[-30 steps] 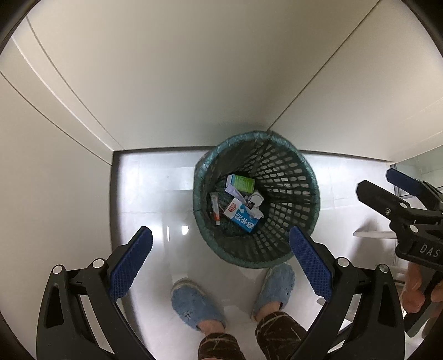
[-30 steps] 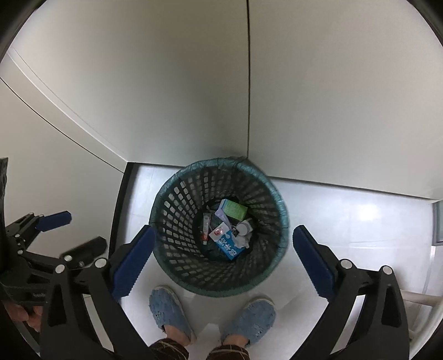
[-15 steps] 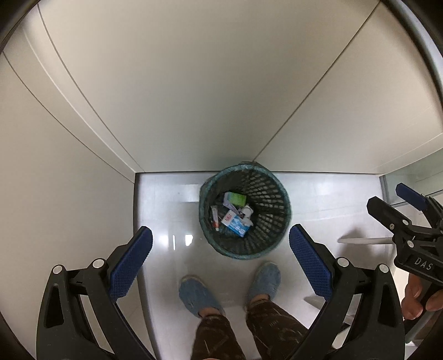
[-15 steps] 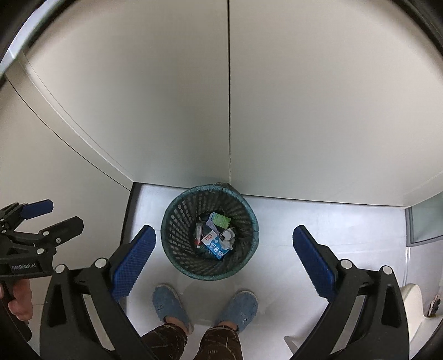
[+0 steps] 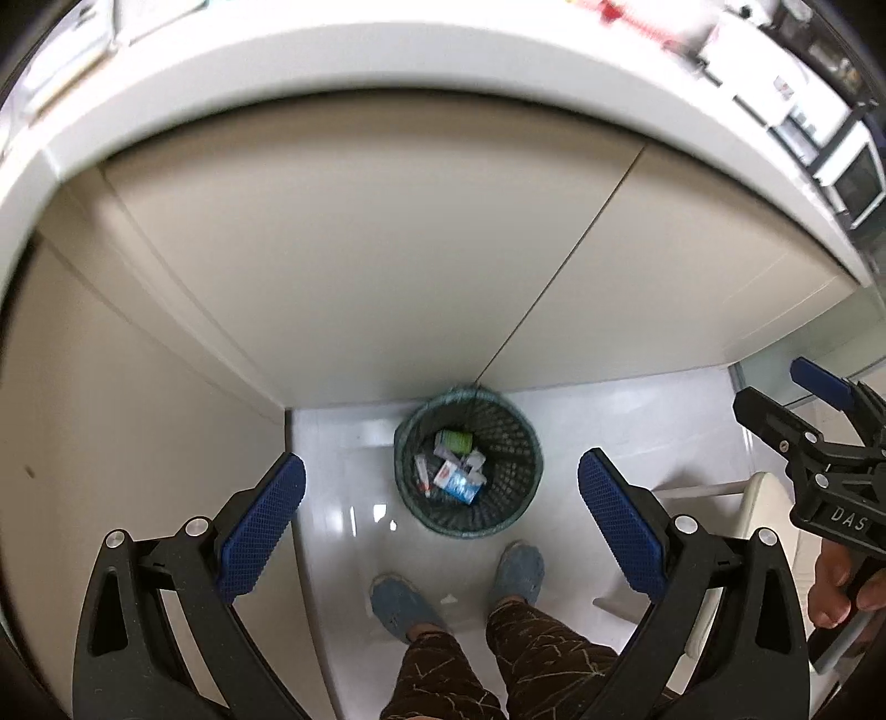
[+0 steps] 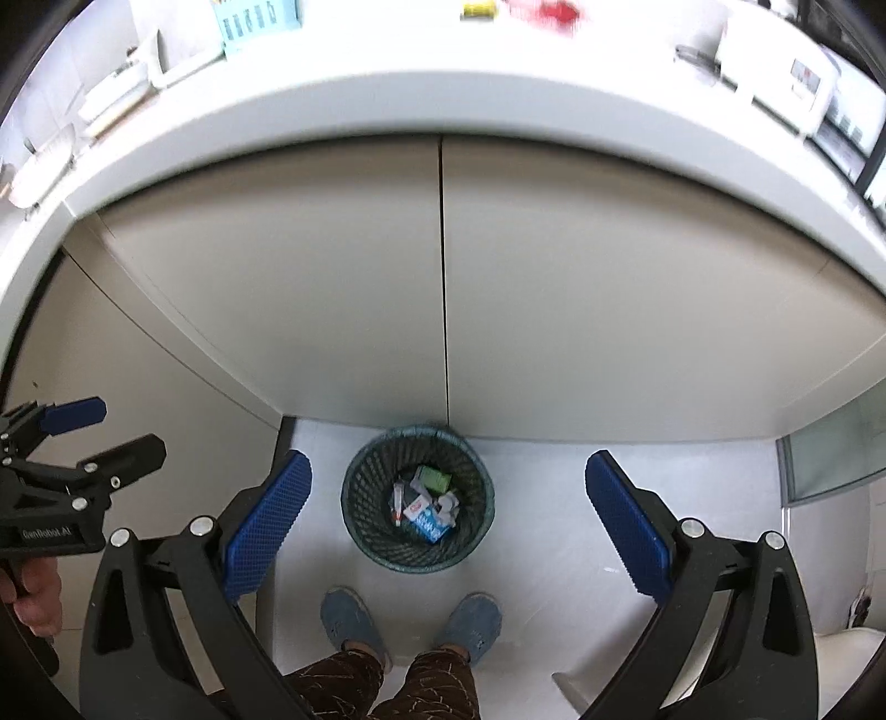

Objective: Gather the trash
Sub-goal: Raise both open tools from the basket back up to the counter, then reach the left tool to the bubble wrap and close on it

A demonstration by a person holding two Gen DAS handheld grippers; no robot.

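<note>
A dark green mesh trash basket (image 5: 518,498) stands on the white floor against the cabinet doors; it also shows in the right wrist view (image 6: 362,526). Inside lie several pieces of trash: a blue and white carton (image 5: 458,481), a green box (image 5: 453,441) and small tubes. My left gripper (image 5: 441,520) is open and empty, high above the basket. My right gripper (image 6: 447,520) is open and empty, also high above it. Each gripper shows at the edge of the other's view.
A white countertop edge (image 6: 443,105) arcs across the top, with a blue basket (image 6: 257,22), red items and white appliances on it. Beige cabinet doors (image 6: 581,304) stand below. The person's blue slippers (image 6: 349,617) stand in front of the basket. A white chair (image 5: 753,504) is at right.
Both grippers have risen well away from the basket, which now looks much smaller. The countertop has come into view at the top. Both stay open and empty.
</note>
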